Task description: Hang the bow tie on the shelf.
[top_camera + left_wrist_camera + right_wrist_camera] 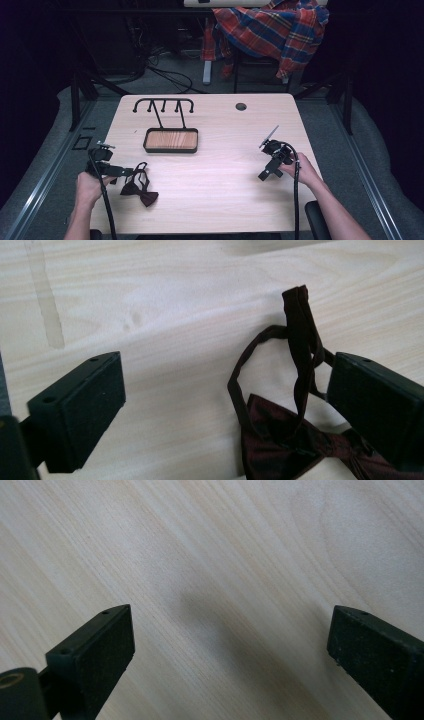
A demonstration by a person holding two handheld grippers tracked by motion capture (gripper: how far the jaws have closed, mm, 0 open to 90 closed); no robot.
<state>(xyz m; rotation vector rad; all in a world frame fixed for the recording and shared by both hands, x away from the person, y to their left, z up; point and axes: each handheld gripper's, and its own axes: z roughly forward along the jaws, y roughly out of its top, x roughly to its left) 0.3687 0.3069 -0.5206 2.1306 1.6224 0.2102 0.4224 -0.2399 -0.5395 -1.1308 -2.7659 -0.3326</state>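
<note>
Currently left gripper [220, 405] gapes beside the bow tie [300, 445], right gripper [230, 650] likewise apart over bare desk [210, 540]; best pinch the strap [300, 335], not the bow.

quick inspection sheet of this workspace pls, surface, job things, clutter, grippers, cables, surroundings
surface: pale wood table with a round hole near the far edge; a faint streak in the left gripper view.
job's things: dark red bow tie lying flat at front left, strap looped; black stand with hooks and a wooden tray base.
clutter: nothing seen.
grippers: left gripper open, the strap between its jaws; right gripper open over bare wood.
cables: one black cable trails from each gripper.
surroundings: plaid shirt on a chair behind; dark backdrop, floor cables.
</note>
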